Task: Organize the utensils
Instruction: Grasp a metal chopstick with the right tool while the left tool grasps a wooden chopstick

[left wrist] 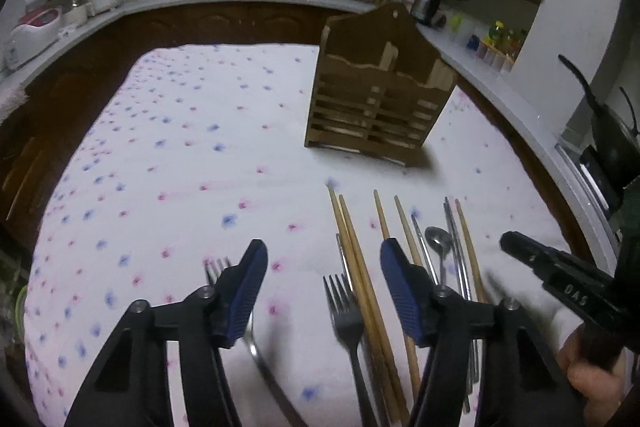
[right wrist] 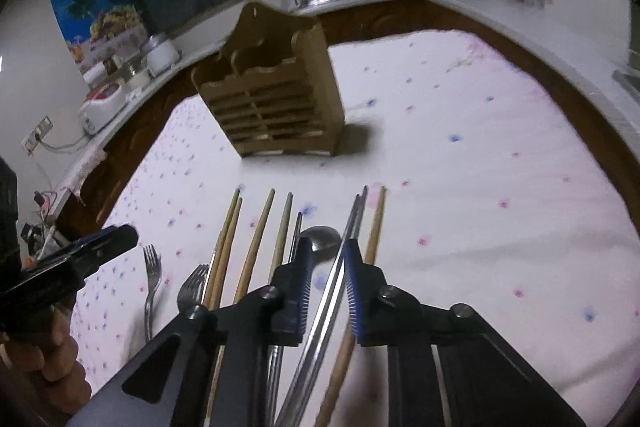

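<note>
Utensils in a loose row on the floral-cloth surface (left wrist: 180, 155): tapered wooden chopsticks (left wrist: 352, 247), slim steel chopsticks (right wrist: 340, 267), forks (left wrist: 344, 311), spoon (left wrist: 438, 241); slatted wooden holder (left wrist: 376, 107) upright beyond; left tongs (left wrist: 324, 291) apart over a fork; right tongs (right wrist: 326, 287) clamped on the steel chopsticks.
</note>
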`<state>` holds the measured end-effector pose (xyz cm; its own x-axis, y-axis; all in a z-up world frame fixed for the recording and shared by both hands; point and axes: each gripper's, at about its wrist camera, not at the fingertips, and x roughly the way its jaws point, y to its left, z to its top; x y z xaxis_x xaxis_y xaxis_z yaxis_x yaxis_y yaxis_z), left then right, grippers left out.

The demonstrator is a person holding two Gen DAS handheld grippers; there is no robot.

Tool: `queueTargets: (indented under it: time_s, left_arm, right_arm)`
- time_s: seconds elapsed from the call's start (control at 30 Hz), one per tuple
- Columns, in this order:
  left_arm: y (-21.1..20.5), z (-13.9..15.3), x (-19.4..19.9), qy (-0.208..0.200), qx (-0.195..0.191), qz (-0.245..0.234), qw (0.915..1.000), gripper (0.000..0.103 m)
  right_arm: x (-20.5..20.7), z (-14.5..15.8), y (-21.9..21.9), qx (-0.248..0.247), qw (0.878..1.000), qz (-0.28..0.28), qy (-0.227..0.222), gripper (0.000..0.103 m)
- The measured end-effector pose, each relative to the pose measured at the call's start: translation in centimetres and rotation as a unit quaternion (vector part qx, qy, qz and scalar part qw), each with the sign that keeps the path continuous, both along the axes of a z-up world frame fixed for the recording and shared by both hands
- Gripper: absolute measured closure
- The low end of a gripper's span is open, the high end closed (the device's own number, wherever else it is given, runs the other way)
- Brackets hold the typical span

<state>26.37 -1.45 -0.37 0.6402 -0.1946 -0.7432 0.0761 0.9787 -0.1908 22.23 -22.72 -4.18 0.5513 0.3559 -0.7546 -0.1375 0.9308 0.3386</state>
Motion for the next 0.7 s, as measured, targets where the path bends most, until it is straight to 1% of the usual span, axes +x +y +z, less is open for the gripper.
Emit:
queueTargets:
  time_s: [0.07, 0.13, 0.23, 0.3, 0.4, 0.5, 0.6, 0.67, 0.7]
  left_arm:
    - [-0.3, -0.6, 1.6, 0.014, -0.002, -0.003, 0.9999, 0.052]
    - [-0.4, -1.3, 3.2, 0.029, -0.004, -0.007, 0.9996, 0.054]
    - [-0.8, -2.4, 5.2, 0.045, -0.004, -0.012, 0.9989, 0.056]
    - [-1.0, -3.4, 6.6, 0.057, -0.006, -0.012, 0.9983, 0.059]
    - [-1.5, -4.4, 8.1, 0.069, -0.012, -0.018, 0.9974, 0.061]
    - [-2.1, -5.3, 9.5, 0.077, -0.002, -0.025, 0.9967, 0.064]
    - [-2.7, -6.5, 10.6, 0.090, 0.013, -0.029, 0.9954, 0.071]
    - [-2.9, -7.3, 11.2, 0.099, 0.016, -0.032, 0.9944, 0.078]
    - [-2.9, -7.6, 11.5, 0.103, 0.016, -0.033, 0.9940, 0.078]
  right_arm:
    - [0.9, -0.8, 0.5, -0.007, 1.000, 0.006, 0.015, 0.090]
    - [1.6, -1.6, 0.8, -0.013, 0.999, 0.009, 0.030, 0.091]
    - [2.4, -2.8, 0.9, -0.018, 0.999, 0.009, 0.050, 0.094]
    - [2.9, -3.7, 1.1, -0.022, 0.998, 0.011, 0.064, 0.095]
    - [3.4, -4.5, 1.1, -0.026, 0.997, 0.014, 0.077, 0.096]
    - [3.7, -4.7, 0.9, -0.027, 0.997, 0.014, 0.075, 0.096]
    - [3.9, -4.9, 0.6, -0.018, 0.997, 0.015, 0.078, 0.096]
    - [3.9, -4.8, 0.6, -0.016, 0.997, 0.017, 0.080, 0.096]
    - [3.9, -4.9, 0.4, -0.011, 0.996, 0.017, 0.081, 0.097]
